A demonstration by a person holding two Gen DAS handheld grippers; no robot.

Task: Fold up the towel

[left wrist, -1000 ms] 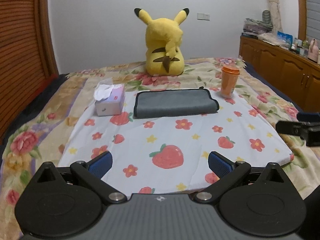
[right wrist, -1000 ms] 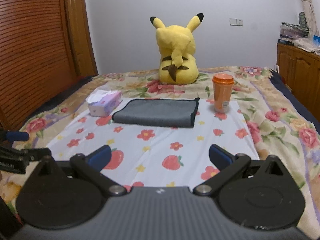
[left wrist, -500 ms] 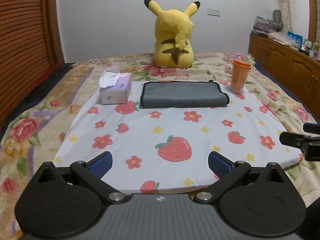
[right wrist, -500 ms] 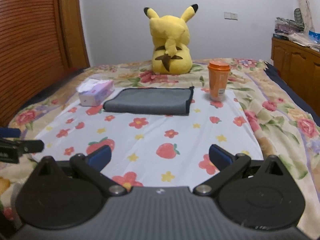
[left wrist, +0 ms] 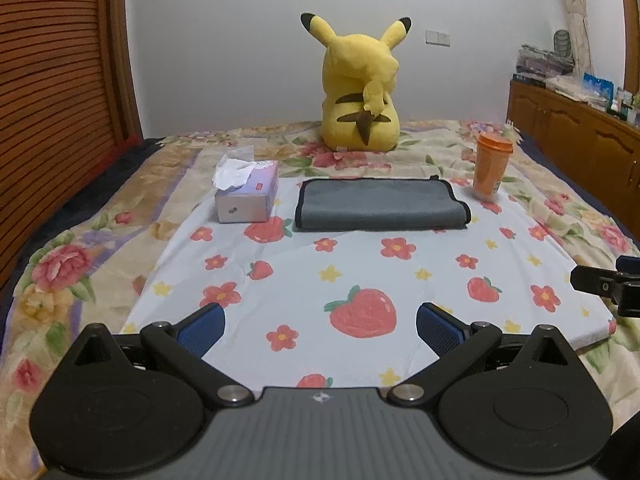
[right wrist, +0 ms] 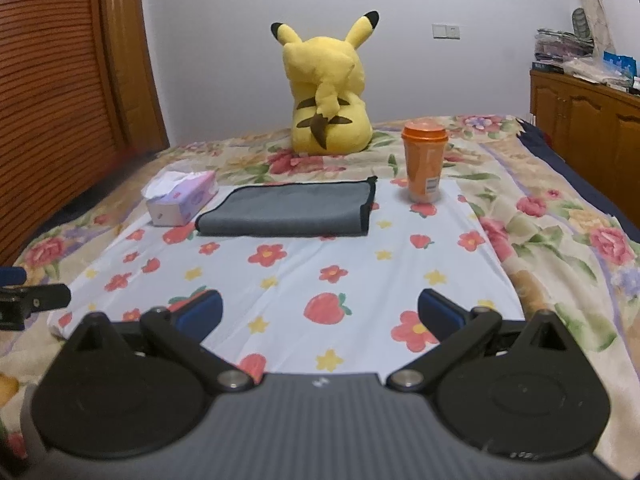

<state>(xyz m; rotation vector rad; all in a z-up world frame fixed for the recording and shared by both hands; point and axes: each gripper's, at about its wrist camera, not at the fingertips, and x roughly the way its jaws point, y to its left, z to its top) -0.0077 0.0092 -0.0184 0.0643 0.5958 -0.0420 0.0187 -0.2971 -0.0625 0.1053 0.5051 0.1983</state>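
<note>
Bedroom, strawberry-print sheet on the bed.
Folded grey towel sits in front of the Pikachu plush; my left gripper and right gripper both hover near me, jaws apart, holding nothing.

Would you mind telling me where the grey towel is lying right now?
In both wrist views the grey towel lies flat at the far end of the strawberry-print cloth, between the tissue box on its left and the orange cup on its right.
</note>
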